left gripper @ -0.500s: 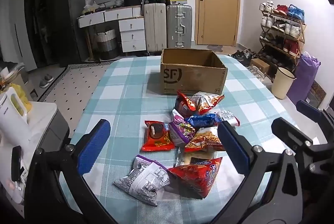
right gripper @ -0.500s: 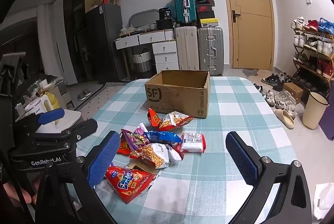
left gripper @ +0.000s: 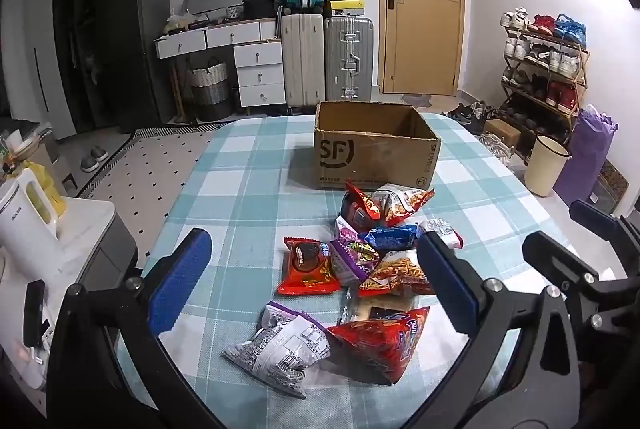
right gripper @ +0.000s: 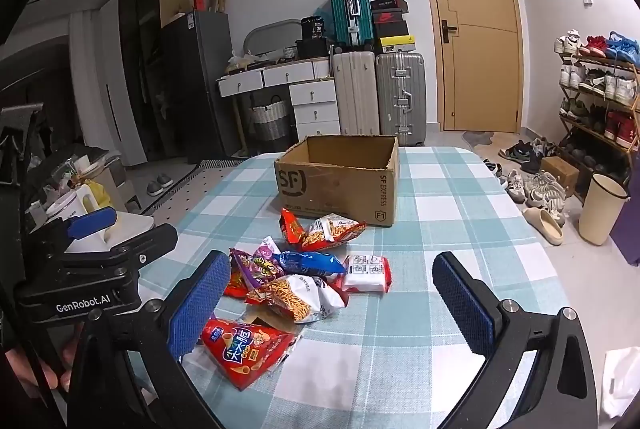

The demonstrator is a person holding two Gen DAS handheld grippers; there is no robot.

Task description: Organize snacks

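Note:
Several snack bags lie in a loose heap on the checked tablecloth (left gripper: 248, 189). Nearest me are a grey-white bag (left gripper: 280, 347) and a red bag (left gripper: 384, 345); a red cookie pack (left gripper: 306, 267) lies further back. An open cardboard box (left gripper: 376, 149) stands upright behind the heap, also seen in the right wrist view as the box (right gripper: 340, 181). My left gripper (left gripper: 316, 285) hovers open above the near snacks, nothing between its pads. My right gripper (right gripper: 332, 305) is open too, over the heap's right side, near a white-red pack (right gripper: 366, 273).
A white kettle (left gripper: 28, 229) stands on a side unit left of the table. Suitcases (left gripper: 324, 57), drawers and a door fill the back wall. A shoe rack (left gripper: 544, 69), cream bin (left gripper: 544, 165) and loose shoes line the right side.

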